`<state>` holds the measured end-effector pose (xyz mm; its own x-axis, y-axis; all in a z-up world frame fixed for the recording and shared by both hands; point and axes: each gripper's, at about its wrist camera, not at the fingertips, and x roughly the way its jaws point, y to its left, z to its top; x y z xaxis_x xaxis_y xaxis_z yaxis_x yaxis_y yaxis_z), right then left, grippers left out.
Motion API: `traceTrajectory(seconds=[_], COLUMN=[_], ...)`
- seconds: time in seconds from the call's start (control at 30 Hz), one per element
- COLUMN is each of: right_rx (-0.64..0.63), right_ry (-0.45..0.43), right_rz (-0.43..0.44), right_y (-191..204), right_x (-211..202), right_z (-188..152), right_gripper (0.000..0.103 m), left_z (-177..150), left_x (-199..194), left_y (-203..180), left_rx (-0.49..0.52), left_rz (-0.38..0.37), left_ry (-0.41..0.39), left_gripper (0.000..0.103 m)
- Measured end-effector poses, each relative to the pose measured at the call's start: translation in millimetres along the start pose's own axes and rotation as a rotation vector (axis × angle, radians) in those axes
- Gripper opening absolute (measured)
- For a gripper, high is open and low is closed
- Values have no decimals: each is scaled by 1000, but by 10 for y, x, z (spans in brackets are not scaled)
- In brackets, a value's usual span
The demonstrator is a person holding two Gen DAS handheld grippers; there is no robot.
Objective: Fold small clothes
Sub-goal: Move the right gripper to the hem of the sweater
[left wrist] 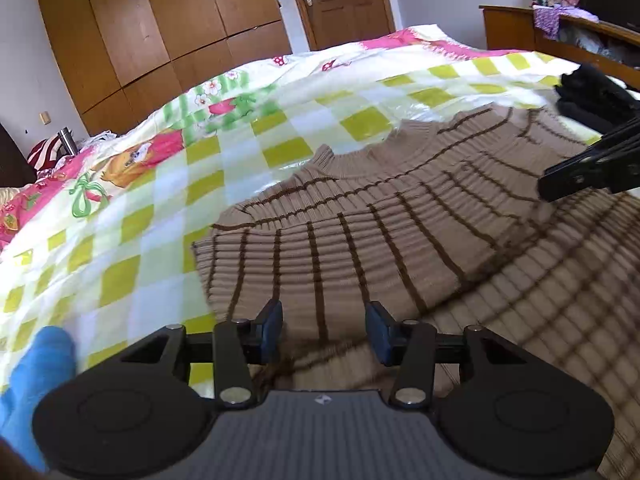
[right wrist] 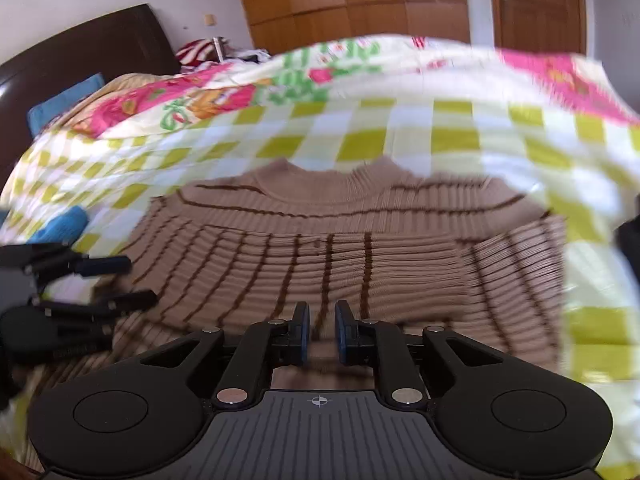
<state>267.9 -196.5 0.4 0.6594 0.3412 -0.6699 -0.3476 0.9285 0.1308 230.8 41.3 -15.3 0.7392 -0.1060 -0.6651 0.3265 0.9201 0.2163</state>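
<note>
Surface: green-checked floral quilt (left wrist: 168, 184) under tan brown-striped ribbed knit sweater (left wrist: 360, 216).
Room: wooden wardrobe (left wrist: 160, 20) beyond quilt.
Left gripper (left wrist: 324, 330): over sweater's hem, jaws wide apart, empty.
Right gripper (right wrist: 322, 332): over sweater, jaws narrowly parted, empty.

Sweater (left wrist: 360, 216) lies on quilt (left wrist: 160, 184)

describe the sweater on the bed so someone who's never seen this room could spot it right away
Start at the bed's quilt, checked in white and lime green with pink cartoon patches. The sweater lies spread on it, collar pointing toward the wooden wardrobe. It is the only tan ribbed knit with thin dark-brown stripes; the nearby pile of clothes is plain black.
</note>
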Motion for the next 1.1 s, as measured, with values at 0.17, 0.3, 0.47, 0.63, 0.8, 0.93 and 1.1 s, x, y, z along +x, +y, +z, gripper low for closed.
traceTrajectory(seconds=[0.17,0.3,0.47,0.63,0.8,0.93,1.1], right_rx=[-7,36,192,284,332,338,385], right_ry=[56,135,265,366,412,426,442], right_rz=[-17,-66,-72,-56,-12,8,30], right_y=[-12,-42,-138,-123,-117,-86,-160], right_x=[-648,-1155,-1428,-1347,-1253,-1191,-1184], right_z=[-350,-743,-1164,-1414,-1497,-1519,-1528], right_gripper=[16,22,23,24,25,25,7], left_z=[-274,-607,-993,-1150,-1177,-1168,-1199], left_x=[-557,-920,-1179,-1203,-1171,-1221,-1198], left_y=[-7,-55,-139,-140,-149,-159,-182], left_rx=[3,-45,-108,-181,-186,-202,-227], left_rz=[-35,-72,-113,-129,-141,-186,-238], left_ry=[32,111,218,279,292,281,306], left_gripper=[60,60,60,61,64,53,29])
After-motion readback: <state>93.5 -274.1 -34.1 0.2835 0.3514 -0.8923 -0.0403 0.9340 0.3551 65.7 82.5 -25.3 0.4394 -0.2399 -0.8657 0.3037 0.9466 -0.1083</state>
